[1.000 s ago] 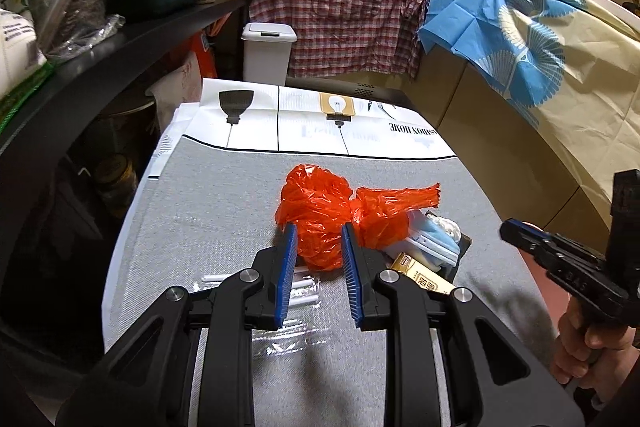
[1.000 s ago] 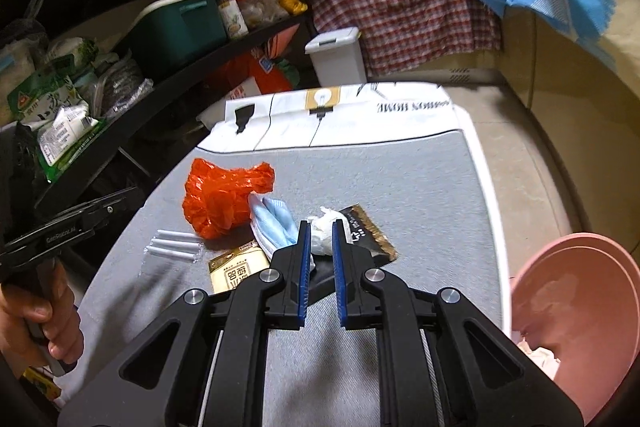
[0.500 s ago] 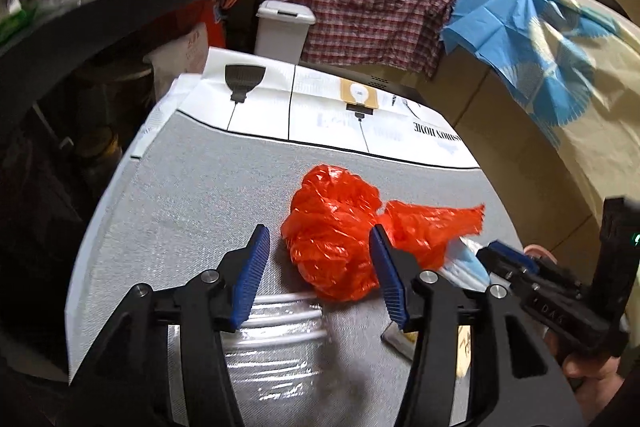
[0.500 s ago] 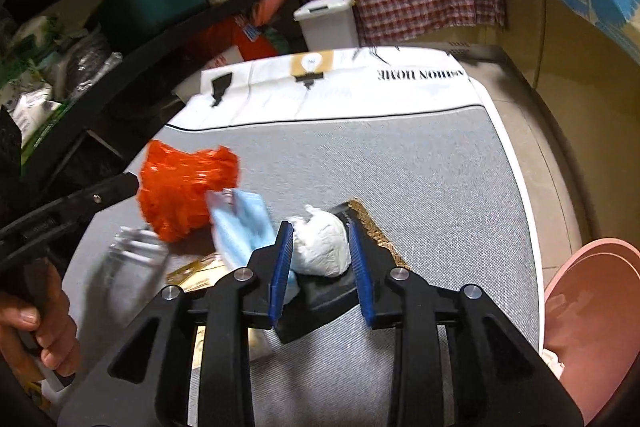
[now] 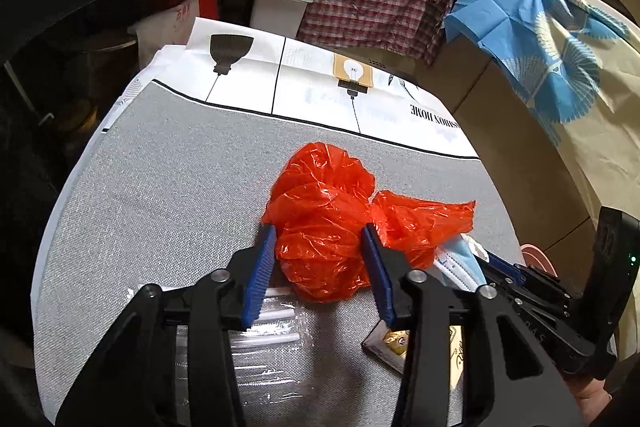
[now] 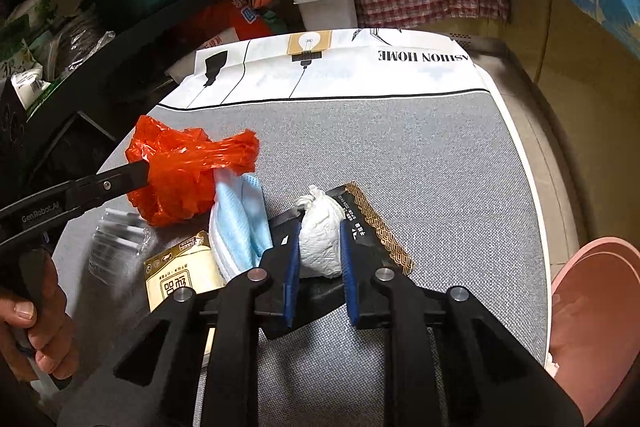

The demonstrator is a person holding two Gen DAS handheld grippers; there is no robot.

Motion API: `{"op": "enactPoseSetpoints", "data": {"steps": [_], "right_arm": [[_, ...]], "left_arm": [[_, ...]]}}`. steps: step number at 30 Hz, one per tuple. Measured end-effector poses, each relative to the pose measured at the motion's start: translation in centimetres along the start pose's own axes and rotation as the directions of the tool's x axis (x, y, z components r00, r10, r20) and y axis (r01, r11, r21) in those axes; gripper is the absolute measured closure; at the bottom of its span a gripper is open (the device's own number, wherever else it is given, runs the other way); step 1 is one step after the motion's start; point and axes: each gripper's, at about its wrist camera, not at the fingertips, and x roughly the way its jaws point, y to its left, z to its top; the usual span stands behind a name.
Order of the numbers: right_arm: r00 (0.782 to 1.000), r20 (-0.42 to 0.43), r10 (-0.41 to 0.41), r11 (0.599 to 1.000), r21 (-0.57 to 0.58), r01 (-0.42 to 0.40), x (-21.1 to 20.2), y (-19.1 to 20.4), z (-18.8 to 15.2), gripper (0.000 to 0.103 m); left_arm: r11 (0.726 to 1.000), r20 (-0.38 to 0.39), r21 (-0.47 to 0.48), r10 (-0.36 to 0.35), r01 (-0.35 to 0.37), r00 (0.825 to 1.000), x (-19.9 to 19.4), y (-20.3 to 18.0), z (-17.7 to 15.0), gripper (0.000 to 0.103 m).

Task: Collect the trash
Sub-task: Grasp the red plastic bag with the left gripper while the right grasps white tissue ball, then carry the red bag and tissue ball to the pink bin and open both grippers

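Left wrist view: my left gripper [image 5: 318,263] closes around the orange bag [image 5: 324,227] — right gripper [image 6: 318,261] closes on the tissue wad [image 6: 322,241], dead ahead.

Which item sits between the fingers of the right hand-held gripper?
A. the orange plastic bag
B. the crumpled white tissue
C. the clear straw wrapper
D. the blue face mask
B: the right hand-held gripper has its blue pads on either side of the crumpled white tissue.

Even indoor light, dim shelves at left, strong fisheye bending at the edges, slight motion blur.
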Motion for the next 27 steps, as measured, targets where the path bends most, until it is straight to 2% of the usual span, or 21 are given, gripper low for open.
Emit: {"op": "enactPoseSetpoints", "data": {"steps": [5, 13, 27], "right_arm": [[0.999, 0.035, -0.019, 1.0, 0.005, 0.019, -1.0, 0.1, 0.3, 0.086], [0.993, 0.107, -0.042, 0.999, 0.003, 0.042, -4.4, 0.2, 0.7, 0.086], [0.981, 0.189, -0.034, 0.999, -0.027, 0.04, -13.2, 1.5, -0.1, 0.086]], "left_arm": [[0.999, 0.022, 0.028, 0.033, -0.033, 0.999, -1.0, -0.8, 0.3, 0.068], [0.997, 0.074, 0.05, 0.052, -0.056, 0.996, -4.0, -1.2, 0.5, 0.071], [0.994, 0.147, 0.076, 0.067, -0.079, 0.987, -11.2, -3.4, -0.8, 0.072]]}}
